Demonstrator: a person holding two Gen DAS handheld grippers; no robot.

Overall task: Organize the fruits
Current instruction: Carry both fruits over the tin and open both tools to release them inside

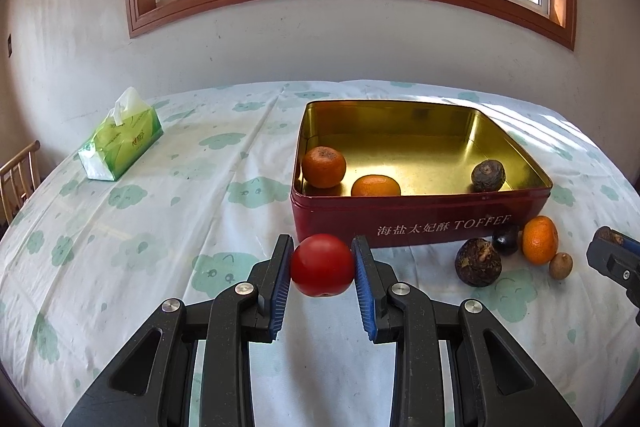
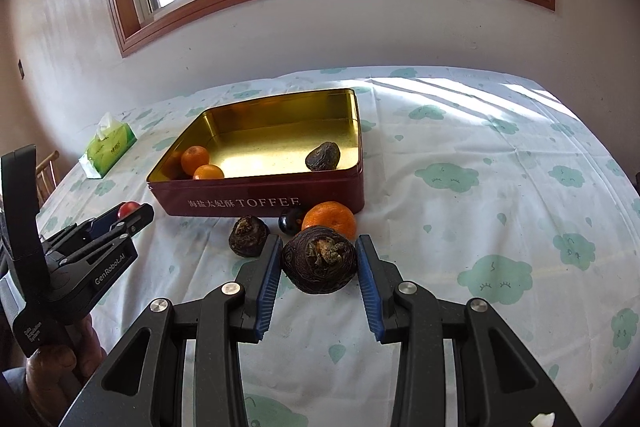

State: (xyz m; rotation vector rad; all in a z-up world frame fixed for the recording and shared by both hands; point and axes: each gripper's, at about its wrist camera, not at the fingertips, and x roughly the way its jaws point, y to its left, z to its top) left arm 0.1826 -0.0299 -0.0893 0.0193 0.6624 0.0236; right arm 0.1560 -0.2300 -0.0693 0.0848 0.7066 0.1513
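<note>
My left gripper (image 1: 322, 245) is shut on a red round fruit (image 1: 322, 273), held above the cloth just in front of the red toffee tin (image 1: 400, 223). The tin's gold inside holds two oranges (image 1: 323, 167) (image 1: 376, 185) and a dark wrinkled fruit (image 1: 488, 176). My right gripper (image 2: 319, 242) is shut on a big dark brown wrinkled fruit (image 2: 319, 261), lifted near the tin's front right corner. On the cloth below lie an orange (image 2: 330, 219), another dark wrinkled fruit (image 2: 248, 235), a small black fruit (image 2: 290, 221) and a small brown fruit (image 1: 560, 265).
A green tissue pack (image 1: 120, 143) lies at the far left of the cloud-print tablecloth (image 2: 480, 187). A wooden chair (image 1: 18, 179) shows past the left edge. The white wall and a window stand behind the table. A hand (image 2: 52, 359) holds the left gripper (image 2: 132, 213).
</note>
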